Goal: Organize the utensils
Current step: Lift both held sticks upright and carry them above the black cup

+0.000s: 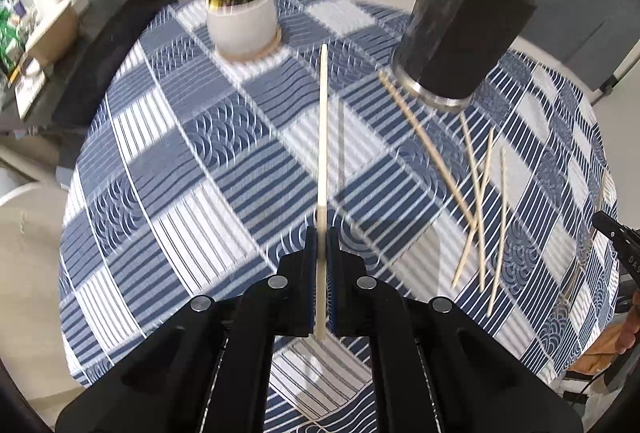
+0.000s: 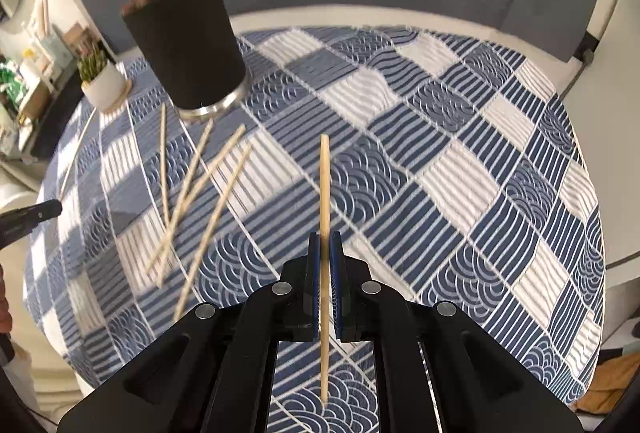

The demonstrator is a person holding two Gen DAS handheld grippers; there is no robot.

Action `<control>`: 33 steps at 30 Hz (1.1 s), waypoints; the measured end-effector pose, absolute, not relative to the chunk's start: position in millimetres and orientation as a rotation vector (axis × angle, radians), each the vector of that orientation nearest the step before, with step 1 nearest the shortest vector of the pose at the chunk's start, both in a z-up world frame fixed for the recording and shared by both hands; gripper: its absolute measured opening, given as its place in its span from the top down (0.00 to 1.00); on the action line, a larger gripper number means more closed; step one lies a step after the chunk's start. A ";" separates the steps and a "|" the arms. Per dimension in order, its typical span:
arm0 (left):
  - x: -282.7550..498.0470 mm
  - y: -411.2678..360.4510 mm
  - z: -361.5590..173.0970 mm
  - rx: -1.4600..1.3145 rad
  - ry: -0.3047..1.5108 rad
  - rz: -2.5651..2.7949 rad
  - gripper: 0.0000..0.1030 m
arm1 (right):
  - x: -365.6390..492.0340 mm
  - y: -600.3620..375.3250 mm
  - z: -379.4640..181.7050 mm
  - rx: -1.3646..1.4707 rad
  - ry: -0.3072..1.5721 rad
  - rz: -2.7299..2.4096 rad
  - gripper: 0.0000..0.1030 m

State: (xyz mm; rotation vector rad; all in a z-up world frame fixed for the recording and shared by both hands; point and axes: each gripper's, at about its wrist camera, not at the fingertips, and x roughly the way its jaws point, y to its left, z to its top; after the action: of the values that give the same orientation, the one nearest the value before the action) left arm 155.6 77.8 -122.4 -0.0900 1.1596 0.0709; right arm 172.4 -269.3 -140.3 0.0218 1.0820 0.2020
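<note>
1. One chopstick (image 1: 322,137) runs straight out between my left claw (image 1: 320,245) pads; another chopstick (image 2: 325,193) sits likewise in my right claw (image 2: 325,245).
2. Loose chopsticks (image 1: 476,193) lie on the tabletop (image 1: 192,161) below the dark holder (image 1: 460,29): five, I think, through blur. The holder has about three upright.
3. Both claws are clamped narrow, each pinching its single chopstick.
</note>
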 end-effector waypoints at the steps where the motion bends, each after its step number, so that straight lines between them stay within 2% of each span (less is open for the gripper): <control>1: 158.7 76.9 -116.4 -0.084 1.152 0.066 0.95 | 175.0 -269.5 -135.3 0.025 1.073 0.202 0.95; 13: 207.4 61.7 -38.2 -0.038 1.010 0.041 0.95 | 216.0 -269.9 -57.3 0.064 0.913 0.219 0.95; 25: 254.7 49.8 23.4 -0.039 0.880 -0.024 0.95 | 248.6 -245.3 54.8 0.034 0.683 0.257 0.95; 33: 285.3 35.3 44.7 -0.055 0.825 -0.102 0.95 | 277.4 -217.0 74.2 0.010 0.657 0.300 0.95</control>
State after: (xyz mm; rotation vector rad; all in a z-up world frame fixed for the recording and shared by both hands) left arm 285.3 35.3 44.7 -0.0546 0.8251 -0.1021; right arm 277.4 -217.0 74.2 0.0099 0.6572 0.3001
